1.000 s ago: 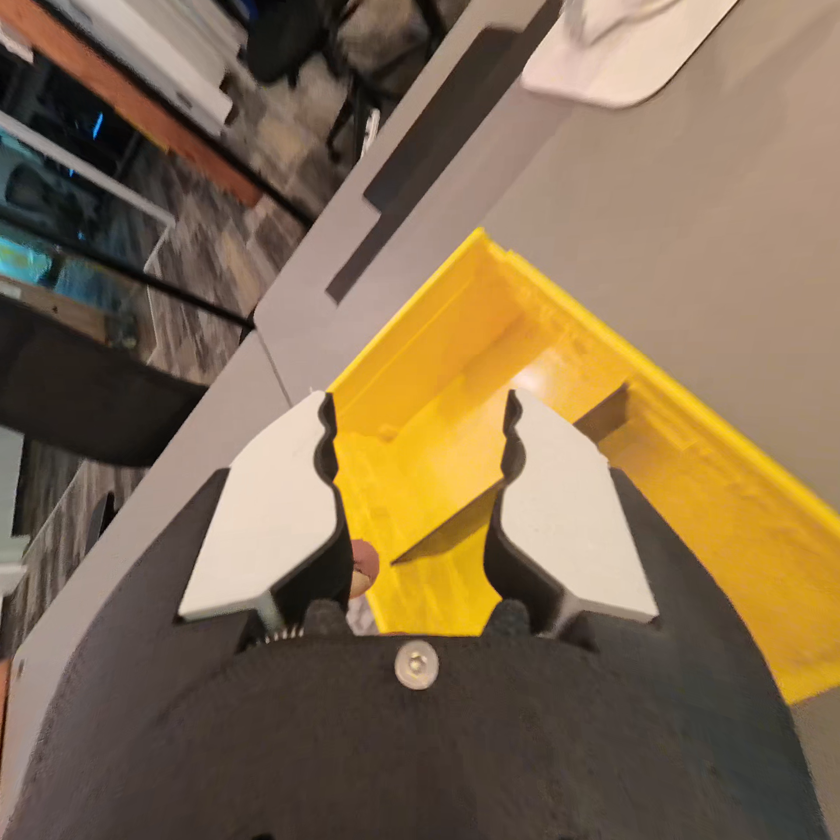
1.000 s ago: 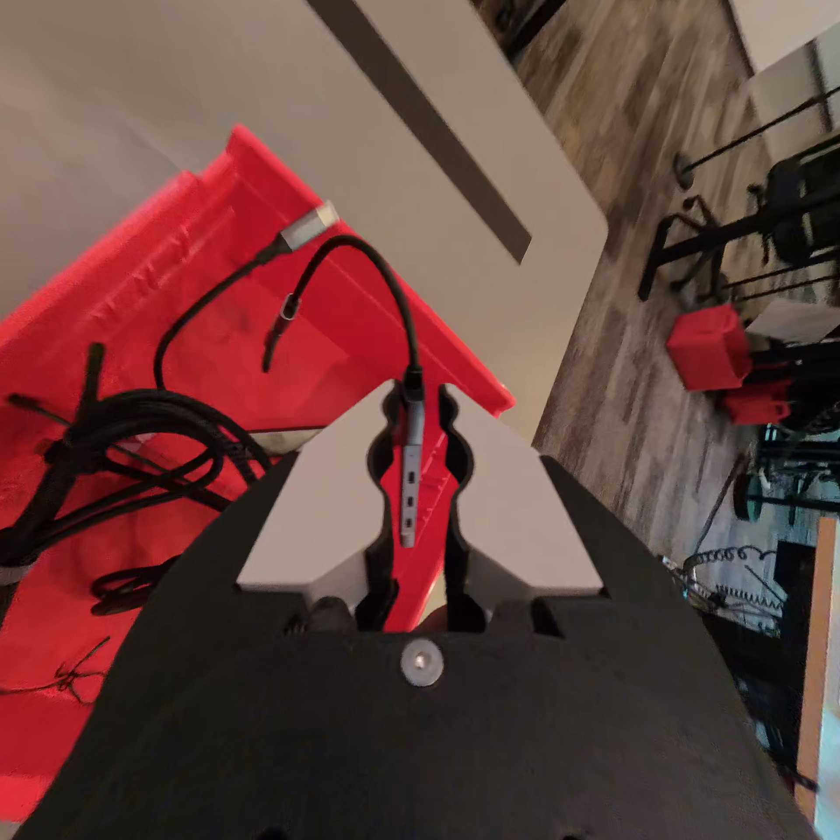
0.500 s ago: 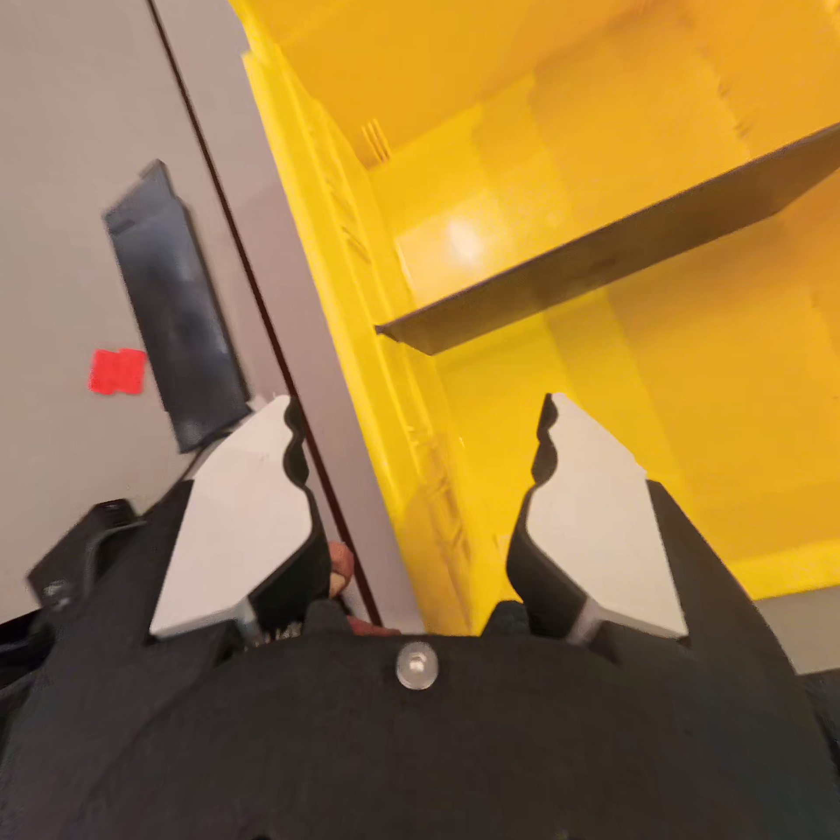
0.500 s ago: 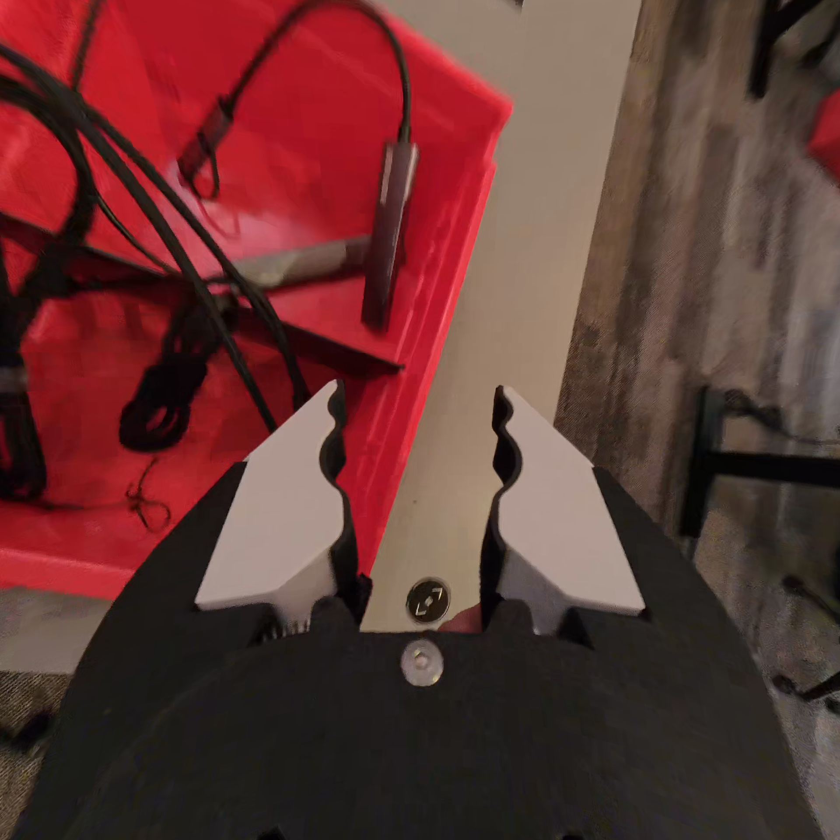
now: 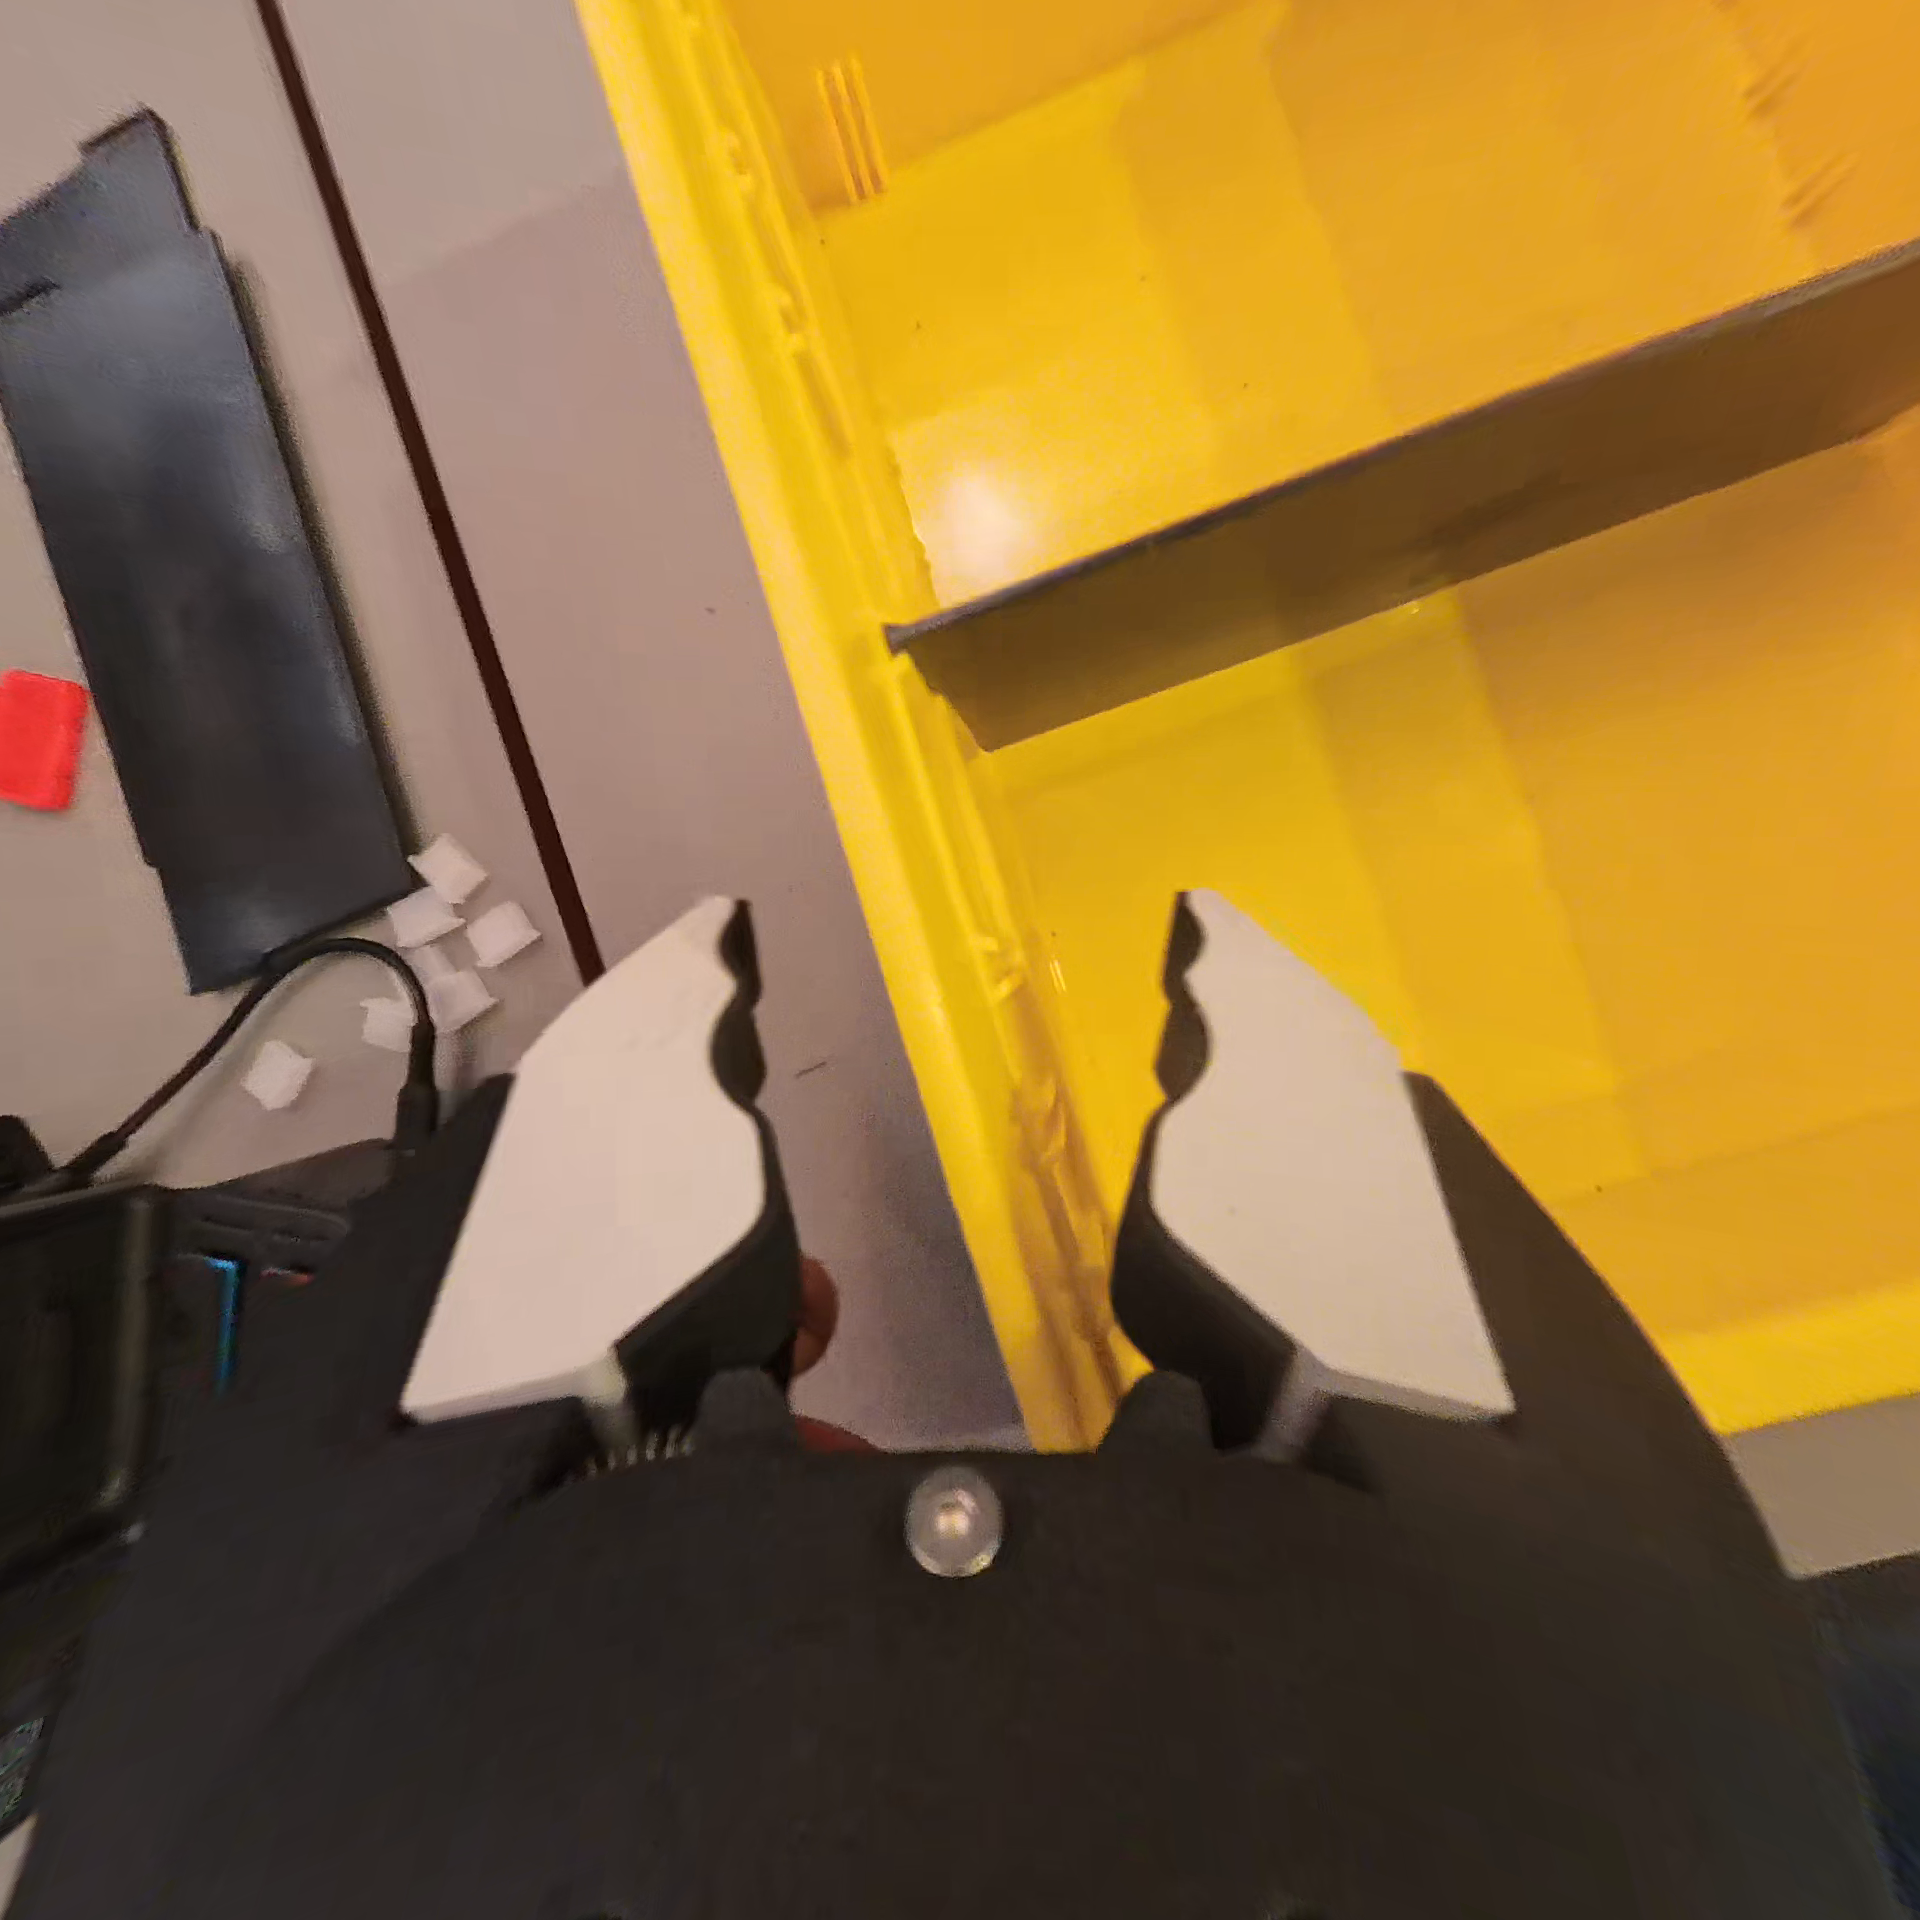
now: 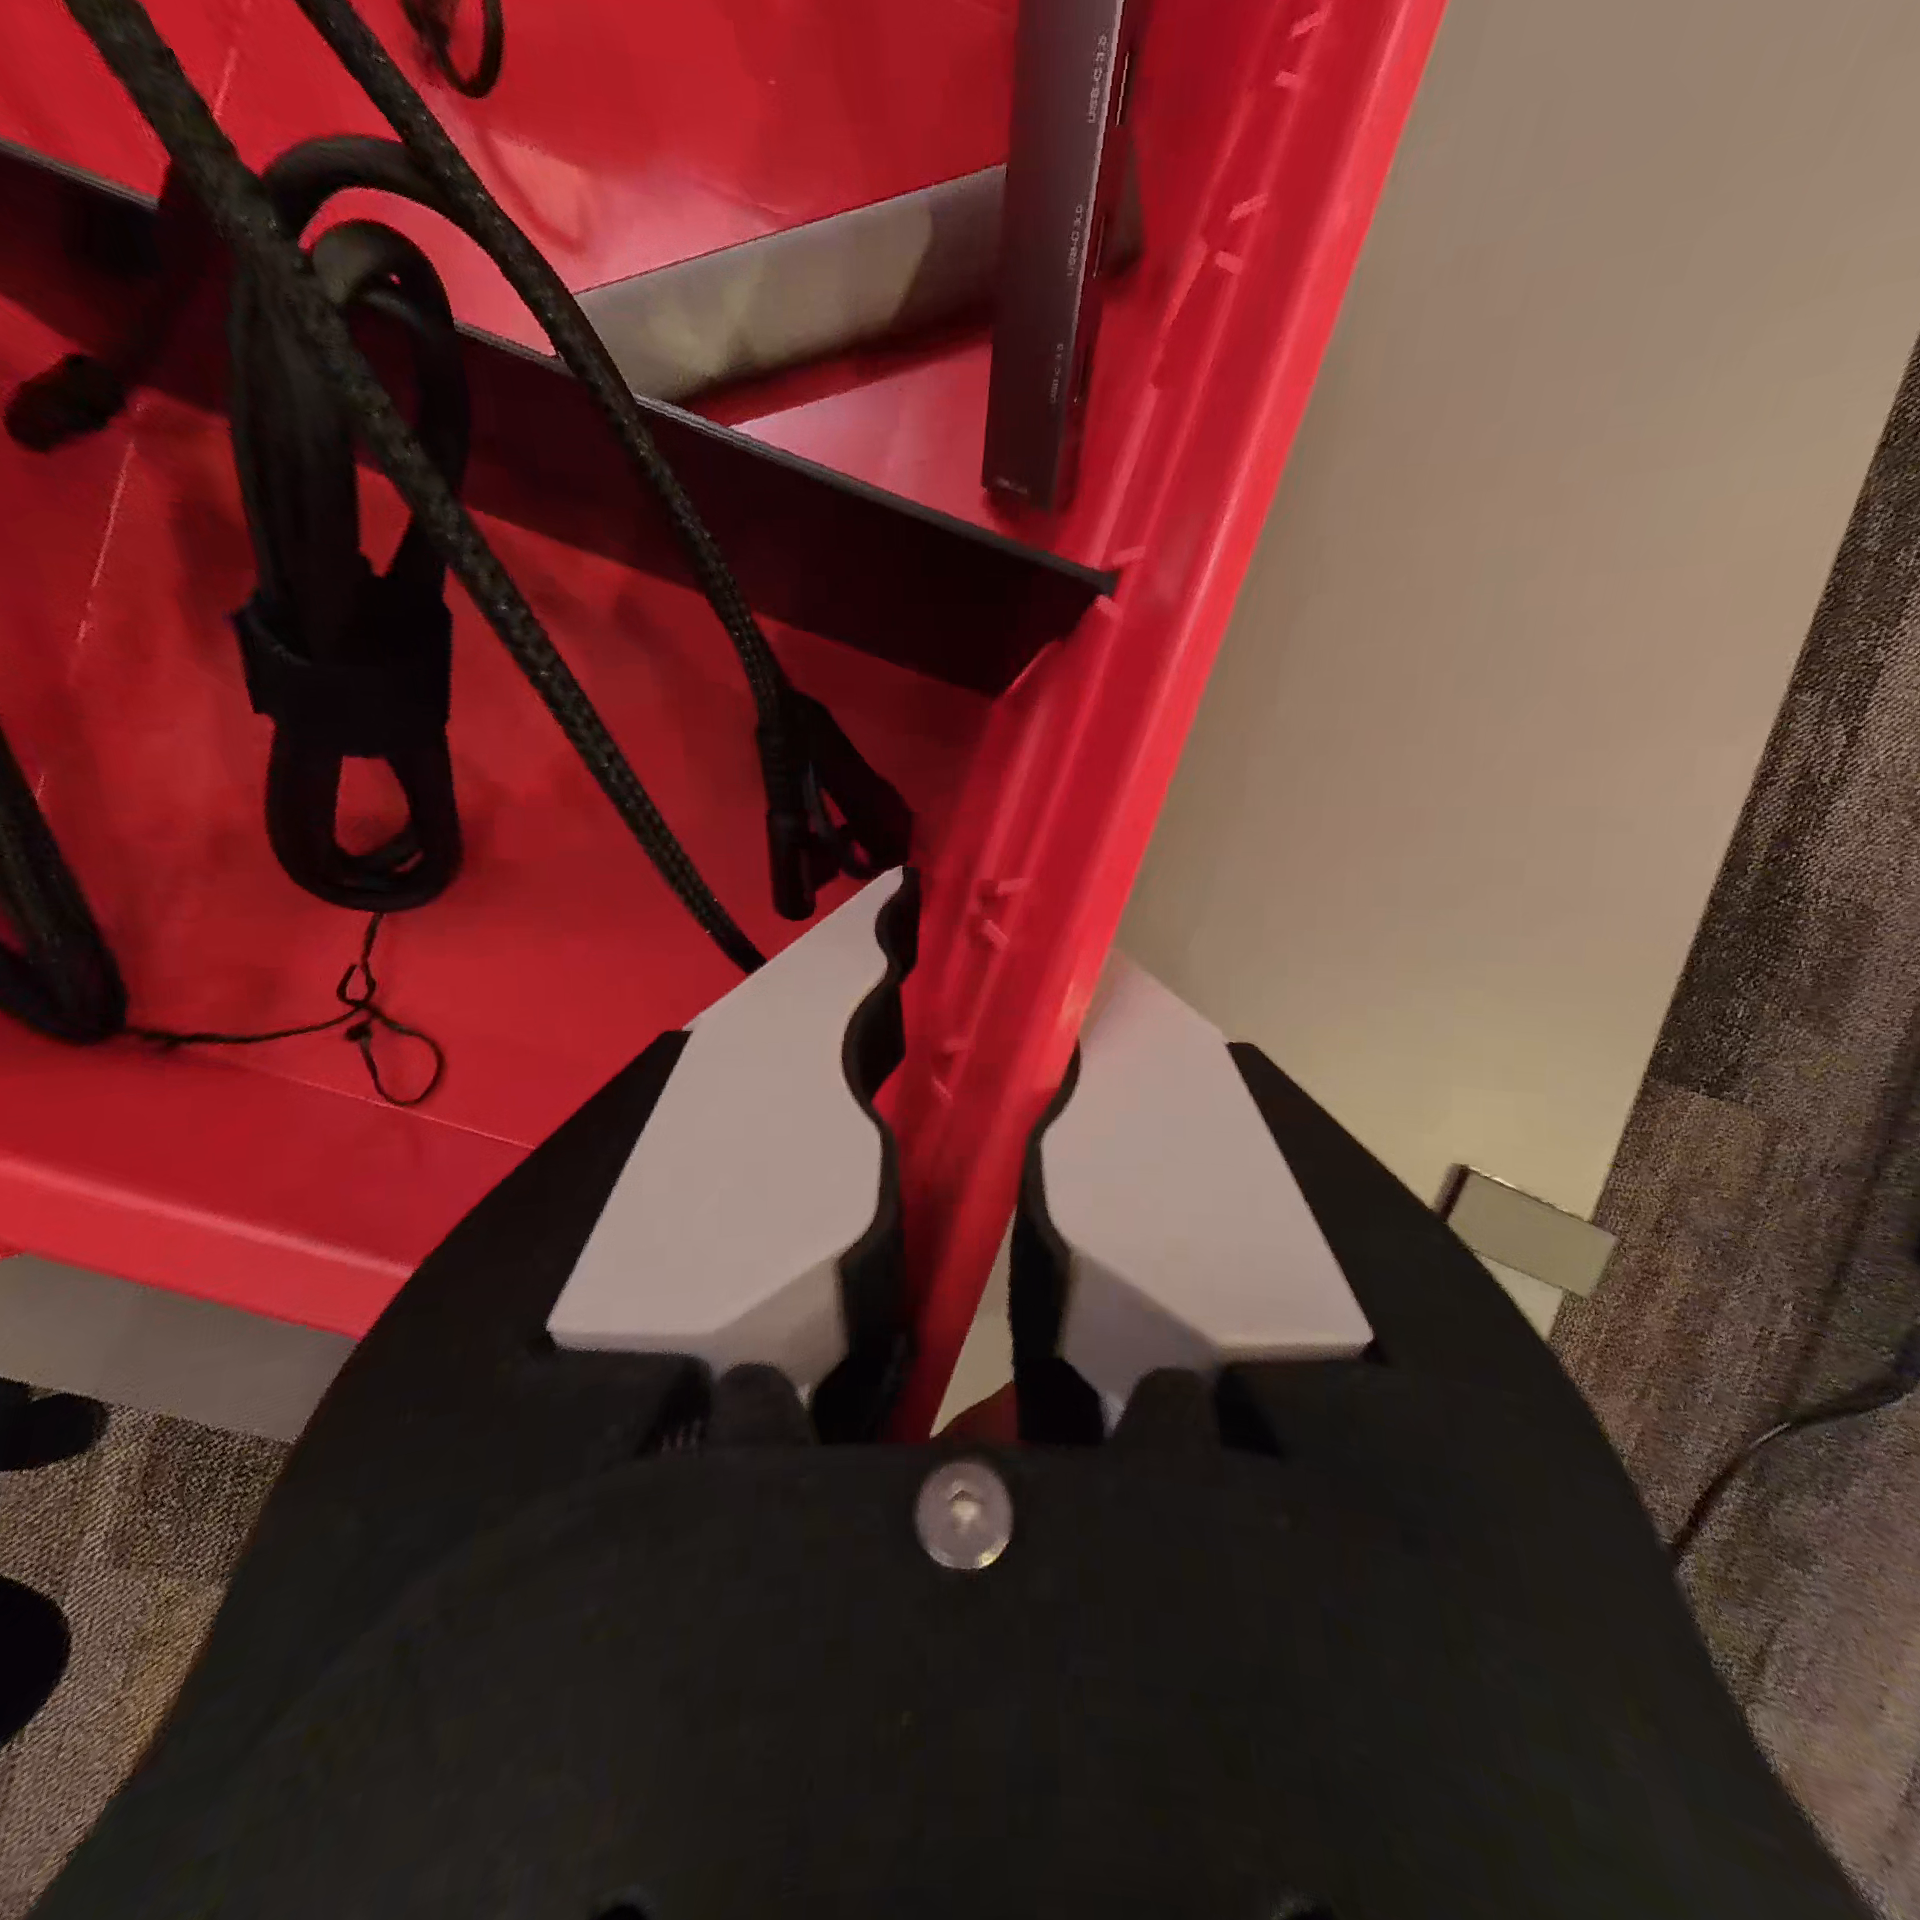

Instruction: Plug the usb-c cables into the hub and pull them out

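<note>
My right gripper (image 6: 971,1039) straddles the side wall of the red plastic bin (image 6: 1049,831), fingers narrowed around it, seemingly clamped on the wall; my left gripper (image 5: 961,1018) hangs spread and empty over the rim of the yellow plastic bin (image 5: 831,582), which is bare apart from its dark divider (image 5: 1351,582). The slim grey metal hub (image 6: 1049,270) lies in the red bin's far compartment, the black braided usb-c cables (image 6: 343,582) loose beside it; no plug visibly seated, so plugging, by my reading, is either finished or not begun
</note>
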`<state>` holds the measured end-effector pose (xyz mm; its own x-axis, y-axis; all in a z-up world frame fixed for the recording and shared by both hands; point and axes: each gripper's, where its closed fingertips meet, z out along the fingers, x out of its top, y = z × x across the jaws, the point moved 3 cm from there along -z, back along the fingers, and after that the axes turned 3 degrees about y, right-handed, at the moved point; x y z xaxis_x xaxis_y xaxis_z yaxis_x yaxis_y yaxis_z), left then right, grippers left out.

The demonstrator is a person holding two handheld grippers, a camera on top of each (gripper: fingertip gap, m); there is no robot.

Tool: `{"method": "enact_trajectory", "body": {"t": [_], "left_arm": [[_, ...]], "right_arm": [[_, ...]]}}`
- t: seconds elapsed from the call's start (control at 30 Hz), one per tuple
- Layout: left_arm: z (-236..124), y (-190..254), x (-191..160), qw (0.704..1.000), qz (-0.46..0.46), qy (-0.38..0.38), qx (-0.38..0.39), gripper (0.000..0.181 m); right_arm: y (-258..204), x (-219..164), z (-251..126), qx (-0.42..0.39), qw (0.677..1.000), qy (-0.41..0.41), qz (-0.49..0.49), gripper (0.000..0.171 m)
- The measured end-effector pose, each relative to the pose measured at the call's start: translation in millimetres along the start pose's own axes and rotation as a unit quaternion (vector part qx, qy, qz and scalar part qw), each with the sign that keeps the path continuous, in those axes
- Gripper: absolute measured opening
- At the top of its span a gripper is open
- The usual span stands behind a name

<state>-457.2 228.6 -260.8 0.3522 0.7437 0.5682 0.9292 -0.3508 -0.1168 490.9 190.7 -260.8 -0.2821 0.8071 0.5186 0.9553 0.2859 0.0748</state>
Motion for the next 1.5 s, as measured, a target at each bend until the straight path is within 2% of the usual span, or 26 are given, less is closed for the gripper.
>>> {"method": "enact_trajectory", "body": {"t": [0.07, 0.23, 0.47, 0.7, 0.83, 0.9, 1.13, 1.23, 1.3, 1.4, 1.5], "left_arm": [[4.2, 6.2, -5.0, 1.000, -0.006, -0.002, -0.025, 0.047], [5.1, 20.4, 3.9, 0.994, -0.053, 0.043, -0.084, 0.026], [-10.6, 35.9, 16.6, 0.985, -0.070, 0.121, -0.103, 0.024], [-64.5, 29.1, 28.1, 0.967, -0.112, 0.218, -0.075, 0.024], [-98.6, 25.9, 22.3, 0.956, -0.129, 0.257, -0.064, 0.024], [-112.7, 23.0, 19.4, 0.950, -0.135, 0.275, -0.057, 0.024], [-153.0, 5.0, 22.5, 0.923, -0.162, 0.342, -0.065, 0.025], [-169.6, -3.0, 22.9, 0.919, -0.161, 0.356, -0.053, 0.025], [-180.5, -5.8, 23.5, 0.920, -0.152, 0.358, -0.040, 0.026], [-198.1, -2.6, 30.6, 0.921, -0.134, 0.365, -0.021, 0.026], [-209.7, 16.3, 46.7, 0.925, -0.106, 0.364, -0.014, 0.028]], "right_arm": [[-10.3, 1.2, -0.1, 0.001, 1.000, 0.002, 0.000, 0.013], [-47.9, 7.9, 1.0, 0.019, 1.000, 0.012, -0.012, 0.019], [-129.1, 24.7, 4.0, 0.050, 0.996, 0.057, -0.036, 0.044], [-227.6, 45.2, 5.4, 0.108, 0.988, 0.104, -0.047, 0.059], [-301.5, 64.5, 10.6, 0.147, 0.977, 0.142, -0.059, 0.071], [-344.1, 76.5, 14.7, 0.172, 0.971, 0.153, -0.066, 0.085], [-493.4, 125.9, 32.0, 0.246, 0.947, 0.167, -0.119, 0.128], [-558.0, 143.5, 36.3, 0.296, 0.930, 0.161, -0.146, 0.143], [-594.2, 153.0, 37.0, 0.328, 0.918, 0.153, -0.163, 0.146], [-614.5, 168.4, 29.6, 0.336, 0.907, 0.175, -0.183, 0.148], [-596.8, 175.6, 10.7, 0.326, 0.902, 0.210, -0.193, 0.144]]}}
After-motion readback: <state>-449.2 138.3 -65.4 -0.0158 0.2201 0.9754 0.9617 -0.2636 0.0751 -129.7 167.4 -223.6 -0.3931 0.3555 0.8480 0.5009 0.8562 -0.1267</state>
